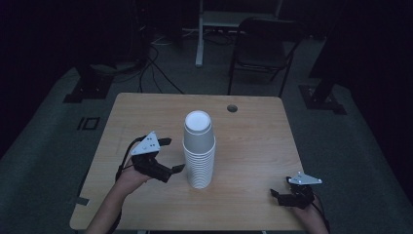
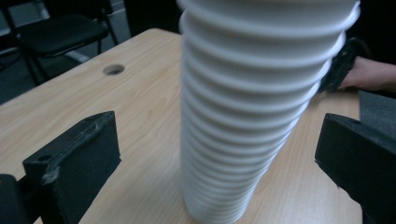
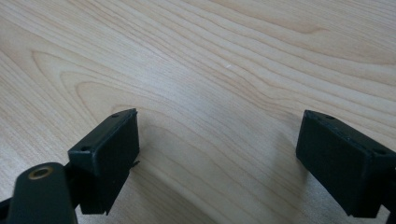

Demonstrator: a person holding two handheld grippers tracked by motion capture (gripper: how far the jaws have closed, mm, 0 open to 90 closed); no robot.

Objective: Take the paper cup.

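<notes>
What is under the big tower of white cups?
The cup tower stands upside down right on the wooden table. Whether anything hides inside the bottom cup can't be seen, because its wall covers that.

You face a dim room: grey carpet floor (image 1: 44, 141), a black folding chair (image 1: 263, 48) beyond your light wooden surface (image 1: 253, 146), cables (image 1: 156, 68) trailing across the floor.
</notes>
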